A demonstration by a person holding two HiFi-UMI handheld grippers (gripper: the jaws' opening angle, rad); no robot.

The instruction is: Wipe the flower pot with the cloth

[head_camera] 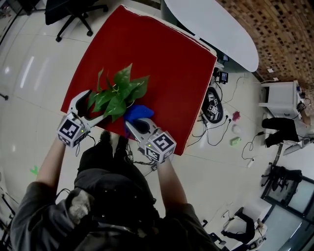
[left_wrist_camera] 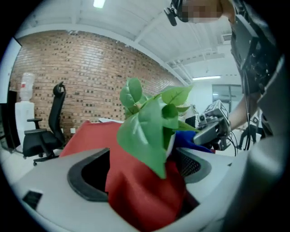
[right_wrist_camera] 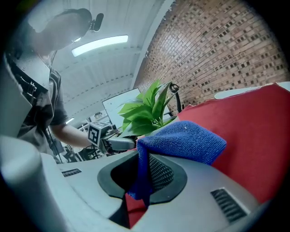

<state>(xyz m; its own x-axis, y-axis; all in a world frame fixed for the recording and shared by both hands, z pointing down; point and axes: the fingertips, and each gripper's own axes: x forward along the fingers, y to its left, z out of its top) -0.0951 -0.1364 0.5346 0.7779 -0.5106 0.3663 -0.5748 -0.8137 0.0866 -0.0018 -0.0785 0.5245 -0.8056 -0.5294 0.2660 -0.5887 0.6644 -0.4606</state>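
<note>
A plant with broad green leaves stands near the front edge of the red table. Its white pot shows only as a sliver behind the leaves. My left gripper is open wide at the plant's left side, its jaws reaching in under the leaves; in the left gripper view only red tablecloth lies between them. My right gripper is shut on a blue cloth, just right of the plant. The cloth drapes over one finger and hangs down between the jaws.
A black office chair and a white oval table stand beyond the red table. Cables and small items lie on the floor to its right. The plant sits close to the table's near edge, by my legs.
</note>
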